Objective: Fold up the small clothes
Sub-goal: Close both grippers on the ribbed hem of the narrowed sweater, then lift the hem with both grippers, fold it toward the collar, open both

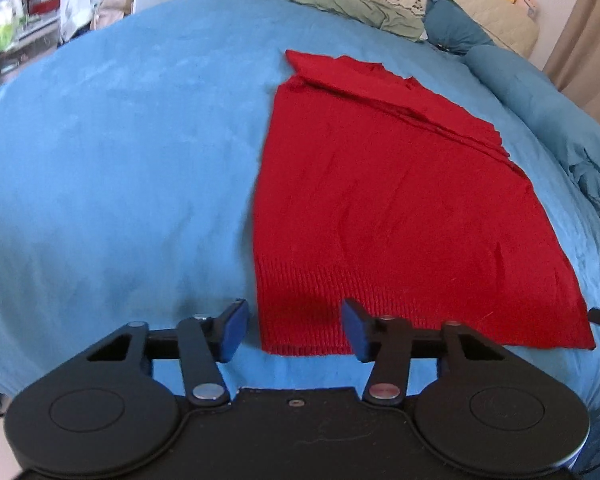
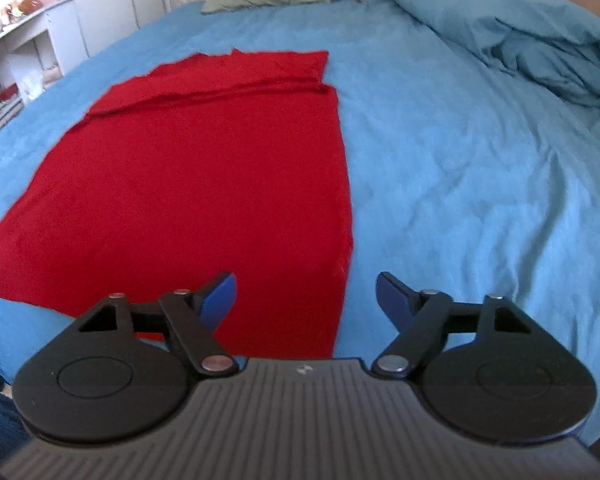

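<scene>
Two blue-padded grippers, left point(image 1: 294, 330) and right point(image 2: 306, 300), hover with jaws apart, empty, over the flat red knitted garment's point(image 1: 400, 208) near corners on the blue bedspread point(image 1: 120, 160).

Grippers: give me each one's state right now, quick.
Left gripper: open, holding nothing, jaws astride the near left corner of the red garment.
Right gripper: open, holding nothing, jaws astride the garment's near right edge.
</scene>
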Demonstrator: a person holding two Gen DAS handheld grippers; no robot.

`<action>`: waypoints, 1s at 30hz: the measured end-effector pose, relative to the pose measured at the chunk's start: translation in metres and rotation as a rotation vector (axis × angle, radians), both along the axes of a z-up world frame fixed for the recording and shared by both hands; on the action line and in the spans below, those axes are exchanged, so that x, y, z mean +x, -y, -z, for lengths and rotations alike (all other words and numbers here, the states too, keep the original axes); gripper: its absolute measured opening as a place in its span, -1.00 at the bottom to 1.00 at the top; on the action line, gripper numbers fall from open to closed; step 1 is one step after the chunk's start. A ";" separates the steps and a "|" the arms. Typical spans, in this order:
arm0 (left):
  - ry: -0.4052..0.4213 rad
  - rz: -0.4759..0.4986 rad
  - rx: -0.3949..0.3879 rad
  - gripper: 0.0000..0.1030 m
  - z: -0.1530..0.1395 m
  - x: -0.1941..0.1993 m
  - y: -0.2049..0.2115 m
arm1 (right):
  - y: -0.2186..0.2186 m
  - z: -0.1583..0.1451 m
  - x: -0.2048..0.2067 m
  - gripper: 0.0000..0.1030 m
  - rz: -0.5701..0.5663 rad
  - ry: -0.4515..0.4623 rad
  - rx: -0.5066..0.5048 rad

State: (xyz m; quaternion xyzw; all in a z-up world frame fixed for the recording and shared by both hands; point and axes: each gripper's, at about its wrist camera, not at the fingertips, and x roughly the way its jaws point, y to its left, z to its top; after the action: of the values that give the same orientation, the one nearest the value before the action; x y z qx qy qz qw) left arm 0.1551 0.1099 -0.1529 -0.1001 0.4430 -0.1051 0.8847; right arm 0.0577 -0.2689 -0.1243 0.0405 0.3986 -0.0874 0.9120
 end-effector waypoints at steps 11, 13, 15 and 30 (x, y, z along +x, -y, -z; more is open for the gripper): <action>-0.007 0.010 0.009 -0.18 0.007 0.001 0.002 | 0.009 0.024 -0.005 0.32 0.041 -0.043 0.095; -0.012 0.009 0.018 -0.18 0.008 0.001 0.005 | 0.011 0.026 -0.005 0.17 0.043 -0.040 0.111; -0.016 0.006 0.021 -0.19 0.009 0.002 0.005 | 0.011 0.026 -0.005 0.03 0.042 -0.037 0.126; -0.047 0.004 0.056 -0.90 -0.006 0.003 0.008 | 0.010 0.019 -0.001 -0.58 0.014 -0.013 0.159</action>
State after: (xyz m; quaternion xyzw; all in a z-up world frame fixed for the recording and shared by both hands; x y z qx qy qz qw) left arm 0.1581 0.1021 -0.1472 -0.0769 0.4665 -0.0923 0.8763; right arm 0.0567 -0.2792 -0.1435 0.1152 0.4098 -0.0620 0.9028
